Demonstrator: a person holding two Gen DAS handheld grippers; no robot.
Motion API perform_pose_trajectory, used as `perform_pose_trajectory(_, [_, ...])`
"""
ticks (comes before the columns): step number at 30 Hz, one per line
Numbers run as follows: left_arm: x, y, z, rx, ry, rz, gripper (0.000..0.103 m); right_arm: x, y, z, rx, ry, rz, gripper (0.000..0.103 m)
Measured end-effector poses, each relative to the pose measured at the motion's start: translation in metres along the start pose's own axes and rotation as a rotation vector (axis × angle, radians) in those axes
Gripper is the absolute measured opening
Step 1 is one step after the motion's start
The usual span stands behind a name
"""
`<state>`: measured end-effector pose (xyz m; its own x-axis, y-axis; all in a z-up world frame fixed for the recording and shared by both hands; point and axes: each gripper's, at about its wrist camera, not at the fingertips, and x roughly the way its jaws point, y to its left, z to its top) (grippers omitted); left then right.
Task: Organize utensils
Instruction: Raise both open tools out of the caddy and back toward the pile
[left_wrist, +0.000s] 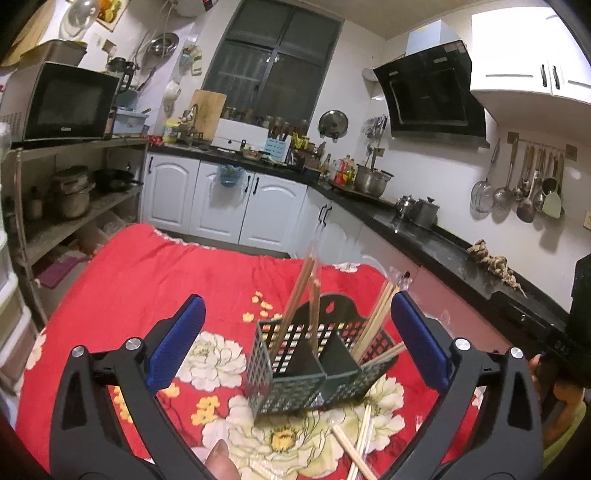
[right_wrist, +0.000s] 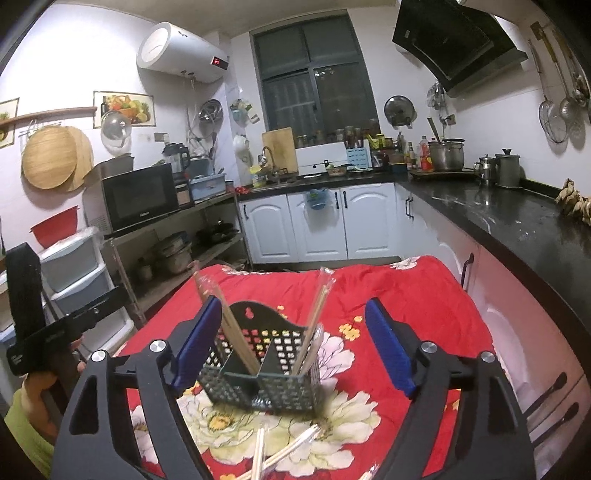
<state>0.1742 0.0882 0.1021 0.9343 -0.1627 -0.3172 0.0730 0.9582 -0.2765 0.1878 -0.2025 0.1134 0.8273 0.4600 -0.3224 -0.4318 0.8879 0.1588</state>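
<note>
In a home kitchen, I hold my two claws over a table draped in a red cloth printed with large white and yellow flowers (left_wrist: 122, 280). My left gripper (left_wrist: 295, 343), with black arms and blue pads, stands released, its jaws spread wide and gripping nothing. Framed between those jaws is the dark green perforated plastic utensil basket (left_wrist: 295, 384), upright on the cloth and split by a divider into two compartments. Pale wooden chopsticks in clear wrappers (left_wrist: 299, 295) lean out of both compartments, some tilting left, others right. More wrapped chopsticks (left_wrist: 354, 450) lie loose and crossed on the cloth just in front of the basket.

My right gripper (right_wrist: 291, 347) is likewise released, jaws apart and empty, though not quite as wide as the left. From this side the same basket (right_wrist: 273, 387) sits between the blue pads, close to the left-hand pad, with the chopsticks (right_wrist: 236, 339) slanting up past it; I cannot tell whether they touch the pad. The loose ones (right_wrist: 280, 450) lie on the floral print in the foreground. At the left edge, a hand (right_wrist: 48, 376) grips the black handle of my other claw.
</note>
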Motion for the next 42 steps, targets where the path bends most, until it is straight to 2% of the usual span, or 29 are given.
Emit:
perform_pose_trajectory(6, [-0.003,0.001,-0.014,-0.007,0.03,0.0,0.092,-0.006,0.006,-0.013,-0.015,0.025,-0.004,0.078])
perform_pose_trajectory(23, [0.007,-0.001,-0.062,-0.004,0.177,0.017,0.092,0.002,0.001,-0.046,-0.03,0.107,-0.001,0.079])
perform_pose_trajectory(42, [0.014,0.009,-0.096,-0.014,0.27,0.05,0.092,0.018,0.004,-0.077,-0.073,0.215,0.01,0.078])
